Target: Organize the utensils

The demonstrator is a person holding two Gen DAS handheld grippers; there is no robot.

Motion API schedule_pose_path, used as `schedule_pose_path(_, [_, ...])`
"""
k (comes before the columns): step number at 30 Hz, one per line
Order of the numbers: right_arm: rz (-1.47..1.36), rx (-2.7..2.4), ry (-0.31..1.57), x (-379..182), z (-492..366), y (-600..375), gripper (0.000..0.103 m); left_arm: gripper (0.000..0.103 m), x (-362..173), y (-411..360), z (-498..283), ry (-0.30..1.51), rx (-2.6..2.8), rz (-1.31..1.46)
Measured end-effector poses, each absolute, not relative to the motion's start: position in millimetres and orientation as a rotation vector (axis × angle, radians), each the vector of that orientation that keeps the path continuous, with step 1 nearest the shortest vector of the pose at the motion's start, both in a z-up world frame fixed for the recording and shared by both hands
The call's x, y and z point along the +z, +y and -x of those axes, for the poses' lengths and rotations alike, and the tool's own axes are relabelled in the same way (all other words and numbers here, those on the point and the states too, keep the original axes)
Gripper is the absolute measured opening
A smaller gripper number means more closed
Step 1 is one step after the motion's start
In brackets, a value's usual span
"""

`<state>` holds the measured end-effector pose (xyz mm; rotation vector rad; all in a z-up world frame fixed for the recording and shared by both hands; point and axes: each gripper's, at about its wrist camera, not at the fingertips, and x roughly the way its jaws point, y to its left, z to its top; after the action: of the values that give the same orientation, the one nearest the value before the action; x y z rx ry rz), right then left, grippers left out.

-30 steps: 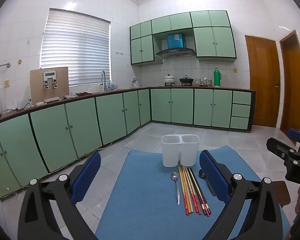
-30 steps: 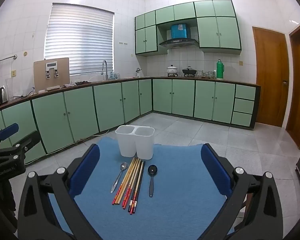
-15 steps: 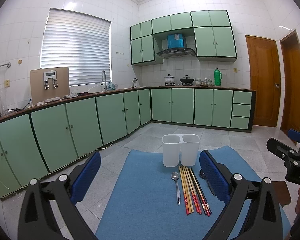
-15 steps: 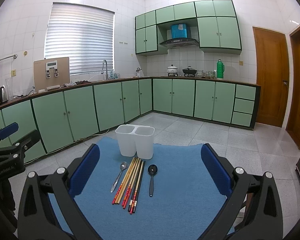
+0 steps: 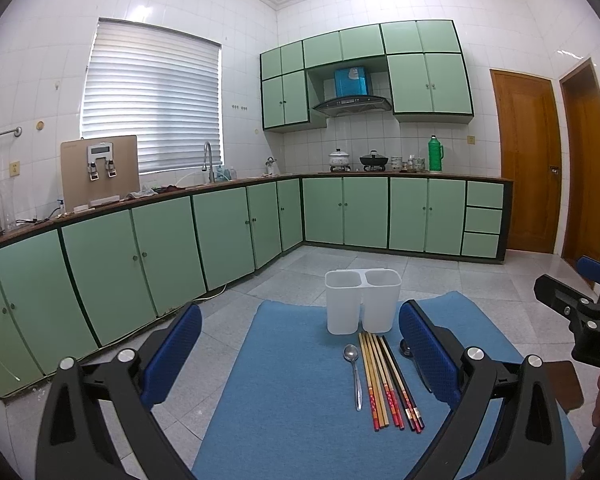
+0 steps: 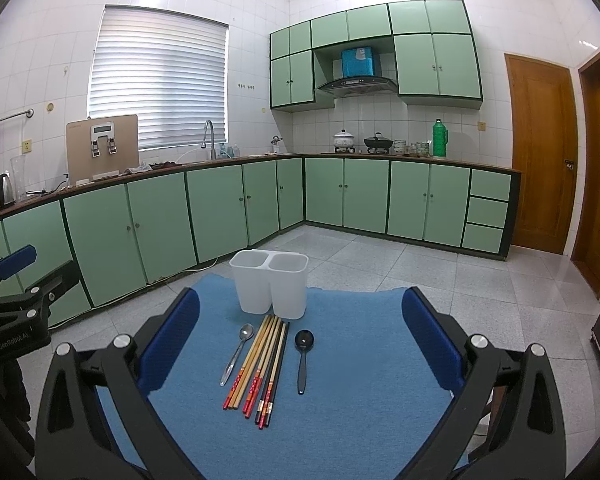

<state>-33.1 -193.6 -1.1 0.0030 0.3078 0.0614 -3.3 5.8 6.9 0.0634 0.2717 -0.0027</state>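
Your left gripper (image 5: pixel 300 356) hovers over the blue mat (image 6: pixel 360 400) with its jaws spread wide and nothing between them; on the mat, from left to right, lie a silver metal spoon (image 6: pixel 236 354), a tight row of chopsticks (image 6: pixel 260 368) with red and black ends, and a black spoon (image 6: pixel 302 356), all pointing toward the white two-compartment utensil holder (image 6: pixel 270 282) standing upright just behind them; your right gripper (image 6: pixel 300 354) is likewise held above the mat, jaws apart, holding nothing.
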Motion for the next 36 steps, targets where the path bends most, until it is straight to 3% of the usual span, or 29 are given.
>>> schedule_pose_path(36, [-0.003, 0.060, 0.321, -8, 25, -197, 0.098, 0.097, 3, 3, -8, 0.282, 0.005, -0.067])
